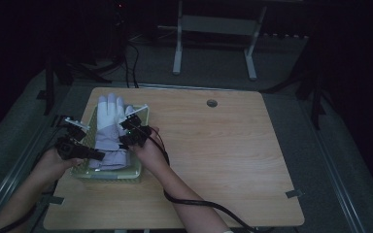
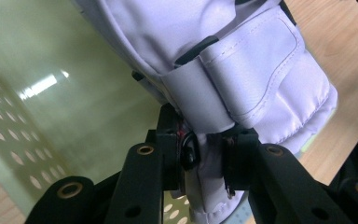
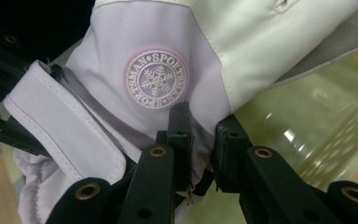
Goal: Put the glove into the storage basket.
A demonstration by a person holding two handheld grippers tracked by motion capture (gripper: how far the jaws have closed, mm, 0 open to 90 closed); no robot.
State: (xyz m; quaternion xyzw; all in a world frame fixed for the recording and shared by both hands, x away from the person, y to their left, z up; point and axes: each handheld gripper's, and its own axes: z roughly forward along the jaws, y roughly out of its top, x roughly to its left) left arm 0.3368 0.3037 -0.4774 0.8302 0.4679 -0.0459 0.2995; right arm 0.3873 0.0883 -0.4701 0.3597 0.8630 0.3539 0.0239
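Note:
A lilac and white winter glove lies lengthwise over a pale green perforated basket at the table's left side, its fingers pointing away from me. My left gripper is shut on the cuff end; in the left gripper view its jaws pinch the lilac fabric just under the wrist strap. My right gripper is shut on the glove's right edge, and the right gripper view has its jaws clamping the fabric below the round snowflake badge. The basket's green wall is behind the glove.
The wooden table stretches to the right of the basket, with a small round hole near its far edge. A cable trails from my right hand across the near table. A white metal stand is on the floor beyond.

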